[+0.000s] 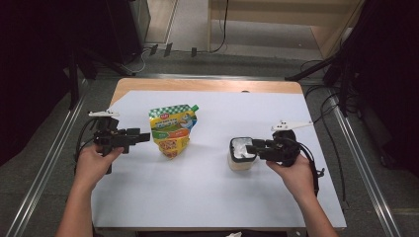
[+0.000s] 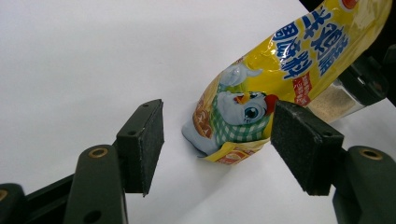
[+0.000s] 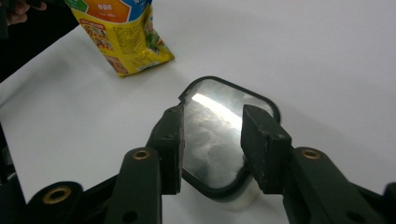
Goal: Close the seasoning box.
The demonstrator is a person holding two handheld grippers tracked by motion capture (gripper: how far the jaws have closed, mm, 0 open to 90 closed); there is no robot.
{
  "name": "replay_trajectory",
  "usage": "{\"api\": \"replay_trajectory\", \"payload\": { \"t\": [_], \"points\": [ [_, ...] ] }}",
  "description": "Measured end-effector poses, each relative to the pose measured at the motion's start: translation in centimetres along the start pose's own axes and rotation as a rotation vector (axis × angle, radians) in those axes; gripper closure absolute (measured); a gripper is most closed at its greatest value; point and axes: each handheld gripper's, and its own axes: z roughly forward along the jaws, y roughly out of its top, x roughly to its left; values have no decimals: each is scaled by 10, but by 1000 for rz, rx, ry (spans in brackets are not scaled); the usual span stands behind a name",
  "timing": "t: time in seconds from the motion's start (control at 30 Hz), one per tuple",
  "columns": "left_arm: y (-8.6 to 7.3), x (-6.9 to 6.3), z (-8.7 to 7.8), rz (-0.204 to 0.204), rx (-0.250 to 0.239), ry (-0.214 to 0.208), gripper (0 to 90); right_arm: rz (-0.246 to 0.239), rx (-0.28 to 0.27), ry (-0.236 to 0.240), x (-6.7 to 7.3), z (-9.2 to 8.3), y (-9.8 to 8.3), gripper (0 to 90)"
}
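Currently, step in hand appears to be release of the jar [image 1: 240, 157] by the right tongs [image 1: 253, 148].

1. Near edge, high view: both forearms enter from the bottom. Left hand [image 1: 94, 163] and right hand [image 1: 292, 170] each hold one set of tongs over the white table [image 1: 207, 197].

2. Right tongs: positioned over the jar lid [image 3: 219, 135], approx. mid-right of the table. In the right gripper view the jaws stand on either side above the glossy lid w/ a gap; pads do not press on it. State: released, nothing grasped. Jar stands upright on the table, pale powder visible through its wall in the left gripper view.

3. Left tongs [image 1: 143, 137]: level, aimed at the yellow pouch [image 1: 172, 129], just beside it but apart. In the left gripper view the jaws are spread wide w/ the pouch's lower corner [image 2: 224, 149] beyond and between them; no contact. State: released, empty.

4. Pouch: stands mid-left of the table, spout at top right corner, leaning slightly. Well apart from the jar.

5. Far side: wooden table edge, then floor w/ cables.

Next move, est.: right tongs need to lift clear of the lid w/o tipping the jar. Left tongs need a short advance so the pads bracket the pouch body, then close gently; soft film will likely crumple or tip if squeezed at the corner only.
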Motion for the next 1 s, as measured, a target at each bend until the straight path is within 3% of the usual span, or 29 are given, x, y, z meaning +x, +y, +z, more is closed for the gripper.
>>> {"api": "replay_trajectory", "payload": {
  "t": [0.43, 0.6, 0.73, 0.87, 1.0],
  "points": [
    [-2, 2, 0, 15, 7, 30, 353, 1, -52, -72, -29, -22, -9, 480],
    [-2, 1, 1, 22, 13, 33, 353, -12, -80, -130, -40, -26, -16, 436],
    [-2, 2, 2, 26, 12, 43, 354, 5, -89, -151, -48, -28, -21, 399],
    [-3, 3, 2, 31, 16, 52, 356, 53, -104, -148, -60, -29, -28, 384],
    [-3, 3, 3, 32, 22, 55, 355, 59, -108, -189, -69, -30, -35, 341]
  ]
}}
